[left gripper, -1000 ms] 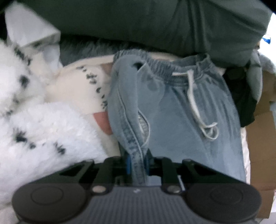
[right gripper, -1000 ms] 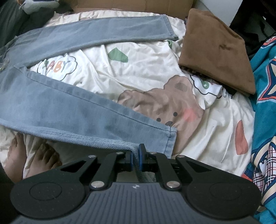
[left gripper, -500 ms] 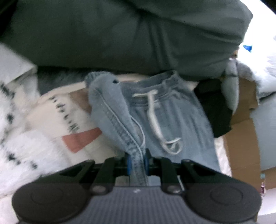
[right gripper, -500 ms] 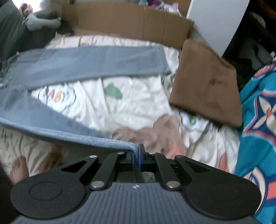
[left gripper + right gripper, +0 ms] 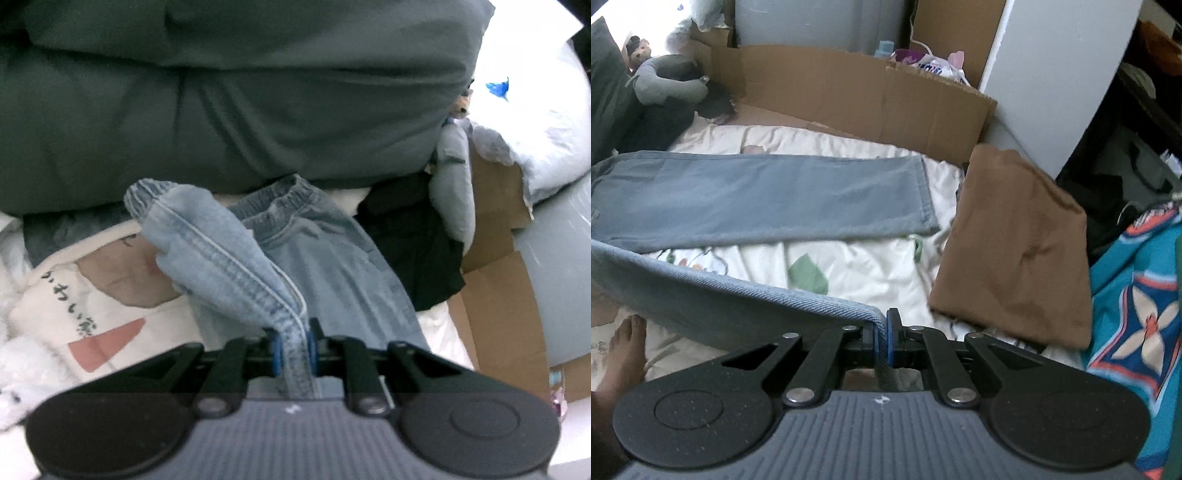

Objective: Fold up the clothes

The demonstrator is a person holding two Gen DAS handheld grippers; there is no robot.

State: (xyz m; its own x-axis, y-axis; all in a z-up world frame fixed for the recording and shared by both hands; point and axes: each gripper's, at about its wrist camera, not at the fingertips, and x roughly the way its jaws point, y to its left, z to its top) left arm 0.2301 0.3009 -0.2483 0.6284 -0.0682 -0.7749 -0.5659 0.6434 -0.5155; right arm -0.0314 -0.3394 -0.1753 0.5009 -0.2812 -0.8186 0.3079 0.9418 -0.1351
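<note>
Over printed bedsheet (image 5: 871,266), both downward-tilted grippers' jaws clamped on lifted jeans (image 5: 229,254).

Bed w/ cream cartoon-print sheet (image 5: 871,266), brown cardboard (image 5: 864,92) along its far edge, white wall panel (image 5: 1056,74) behind, bright daylight top-left, dark green bedding (image 5: 229,96) piled nearby.

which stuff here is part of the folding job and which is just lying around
In the job: jeans; left gripper clamped on their waist side seam; right gripper clamped on a leg hem.

Lying about: brown folded cloth; cardboard; dark green duvet; grey neck pillow.
</note>
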